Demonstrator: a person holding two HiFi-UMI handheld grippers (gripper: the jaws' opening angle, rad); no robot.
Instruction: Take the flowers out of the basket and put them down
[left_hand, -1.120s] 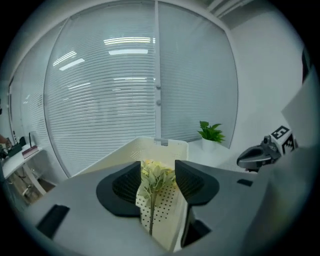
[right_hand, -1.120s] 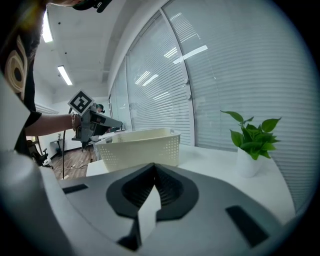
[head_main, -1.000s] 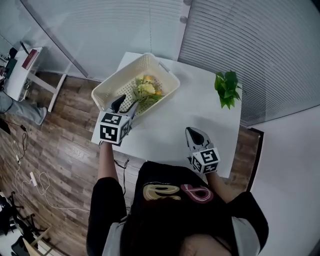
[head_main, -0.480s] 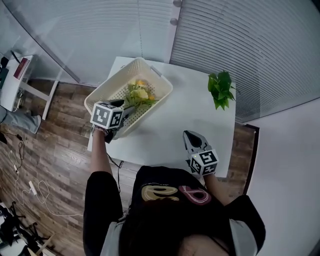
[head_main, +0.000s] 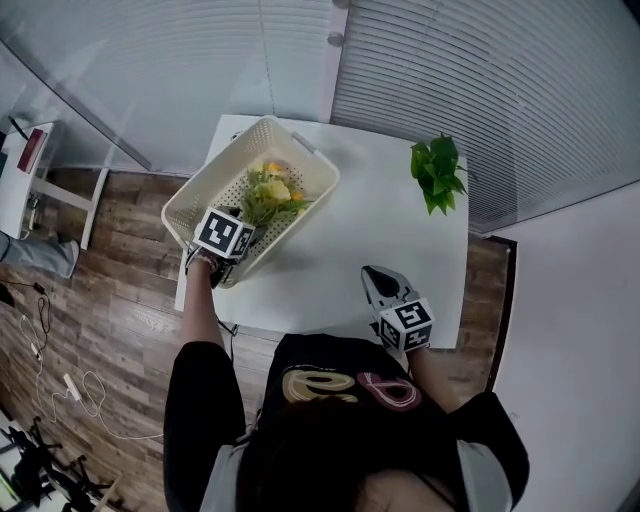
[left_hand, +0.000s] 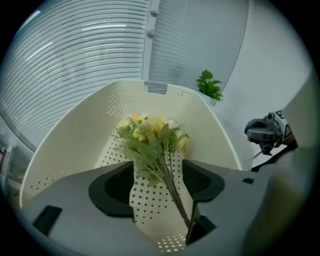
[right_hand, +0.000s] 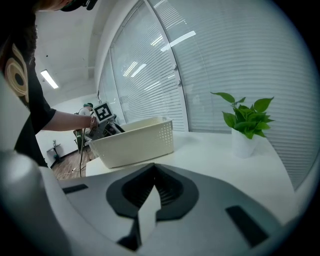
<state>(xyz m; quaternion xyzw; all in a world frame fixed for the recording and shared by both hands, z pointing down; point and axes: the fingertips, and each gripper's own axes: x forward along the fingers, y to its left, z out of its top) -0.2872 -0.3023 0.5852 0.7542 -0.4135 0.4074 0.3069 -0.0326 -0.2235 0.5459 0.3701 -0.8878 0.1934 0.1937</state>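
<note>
While the person's black shirt, printed with pink and yellow loops that I cannot read as letters, is filling the bottom of the head view, the right tool is hanging over the white counter close to its near edge. Its jaws are clenched tip to tip on nothing.

Further left, the left tool is pointing steeply down over the near rim of the cream perforated plastic basket. Its jaws have just been opening and are now standing released and wide apart. The green stems of the bunch of yellow flowers are lying between them, close along the jaw at the right of the left gripper view, and the pads are not pressing on them. The bunch is lying on the basket's floor, blooms toward the far wall.

Both tools' cubes are showing black-and-white square markers and no lettering.

The basket is sitting askew at the counter's far left, one corner reaching past the left edge above the brown wooden floor. A broad bare stretch of counter is lying open between the basket, the right tool and the small green leafy plant in a white pot near the far right edge. Grey slatted blinds are closing off the far side.
</note>
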